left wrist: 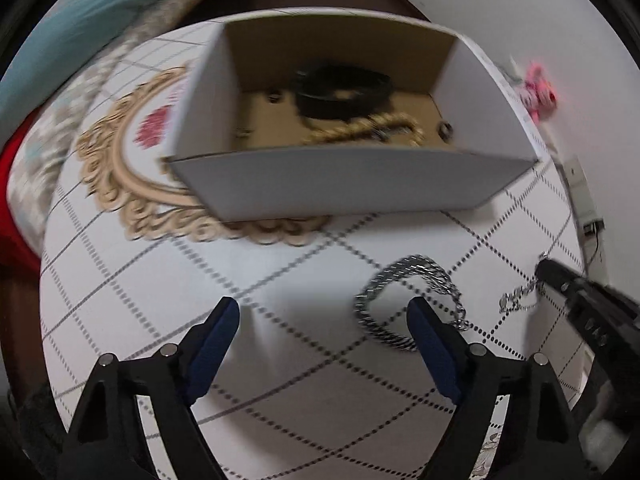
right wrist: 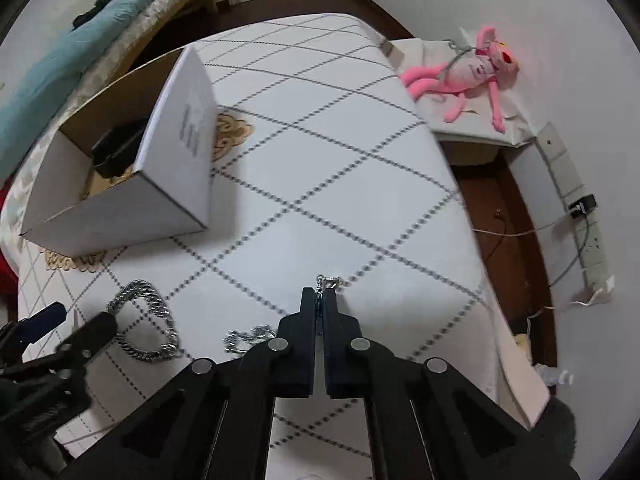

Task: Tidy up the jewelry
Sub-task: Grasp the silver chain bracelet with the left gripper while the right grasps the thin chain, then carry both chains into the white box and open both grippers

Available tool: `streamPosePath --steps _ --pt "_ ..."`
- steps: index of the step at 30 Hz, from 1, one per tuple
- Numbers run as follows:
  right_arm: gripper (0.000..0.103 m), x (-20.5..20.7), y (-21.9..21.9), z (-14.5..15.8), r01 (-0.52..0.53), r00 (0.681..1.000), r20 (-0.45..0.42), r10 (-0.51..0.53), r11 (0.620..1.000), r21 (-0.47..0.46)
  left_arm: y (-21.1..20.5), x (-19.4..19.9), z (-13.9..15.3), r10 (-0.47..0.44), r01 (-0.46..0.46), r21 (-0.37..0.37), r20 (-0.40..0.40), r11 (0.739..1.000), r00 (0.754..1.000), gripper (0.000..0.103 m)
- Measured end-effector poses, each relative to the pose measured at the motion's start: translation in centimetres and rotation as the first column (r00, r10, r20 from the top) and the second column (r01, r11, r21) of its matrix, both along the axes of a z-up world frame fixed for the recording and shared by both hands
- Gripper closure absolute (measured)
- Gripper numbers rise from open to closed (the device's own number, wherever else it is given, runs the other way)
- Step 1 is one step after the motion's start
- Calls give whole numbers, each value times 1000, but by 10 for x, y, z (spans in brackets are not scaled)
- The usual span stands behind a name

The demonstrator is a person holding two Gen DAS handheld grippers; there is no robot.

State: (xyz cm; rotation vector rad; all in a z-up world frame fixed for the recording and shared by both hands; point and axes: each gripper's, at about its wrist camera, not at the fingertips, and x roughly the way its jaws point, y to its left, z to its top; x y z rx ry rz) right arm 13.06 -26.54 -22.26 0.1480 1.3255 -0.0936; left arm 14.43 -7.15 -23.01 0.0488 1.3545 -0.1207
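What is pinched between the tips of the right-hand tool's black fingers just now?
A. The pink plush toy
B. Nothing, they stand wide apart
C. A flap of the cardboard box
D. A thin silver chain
D: in the right wrist view the right gripper has its fingers closed together on a thin silver chain that pokes out past their tips, while the thick silver chain lies loose on the bedspread.

Grey print on the side of the white box point(right wrist: 192, 128) is too blurred to read
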Motion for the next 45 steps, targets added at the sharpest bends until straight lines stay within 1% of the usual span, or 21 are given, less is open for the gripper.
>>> streamPosePath --steps 1,2,4,5,6,7,8,11,15,21,27,30,36,38,41,43,45 --pt "100 -1 -5 1 15 1000 0 -15 1000 15 -4 0 -2 -14 14 6 -5 1000 1000 23" --pt "100 -1 -8 2 24 1000 0 -24 1000 19 -10 -1 -5 -31 31 30 -6 999 1000 29" --pt "100 -2 -13 4 35 999 5 -35 999 28 -18 -1 -4 -67 66 50 15 997 998 33" --pt "100 -2 -16 5 40 999 6 -40 998 39 -21 -1 -3 -78 76 47 24 996 997 44" --pt "100 -3 -19 7 51 999 12 -52 997 58 -26 -3 0 -99 97 46 36 994 994 62" --pt "100 -3 -22 8 57 998 18 -58 996 72 -30 -3 2 -111 109 46 40 993 993 74" --pt "100 -4 -25 10 68 997 26 -71 992 103 -35 -3 3 -128 126 47 37 991 991 98" --pt "100 -4 -32 16 81 995 37 -89 982 171 -39 0 3 -133 132 33 32 991 991 98" --pt "100 -4 -34 29 76 994 57 -92 969 236 -33 0 10 -112 112 -3 47 994 993 98" --pt "100 -2 -31 47 41 995 80 -67 957 288 -11 -5 33 -81 87 -68 84 994 993 98" --pt "101 2 -25 75 7 991 126 -47 954 300 4 -6 62 -67 81 -105 133 991 989 98" --pt "101 6 -19 98 -18 985 166 -35 952 306 8 -5 79 -60 82 -136 159 987 985 98" --pt "101 21 -3 150 -100 965 262 10 937 334 15 7 138 -50 101 -205 242 973 969 98" --pt "101 30 4 166 -132 957 290 28 930 344 18 14 153 -41 102 -222 264 970 964 98" --pt "101 50 16 184 -175 945 321 64 927 331 24 33 173 -37 106 -218 298 970 954 98" --pt "101 65 24 188 -194 943 323 84 926 324 27 47 177 -36 103 -208 305 973 952 98" --pt "101 81 33 186 -208 943 315 109 931 302 31 62 174 -34 96 -195 298 976 954 98"
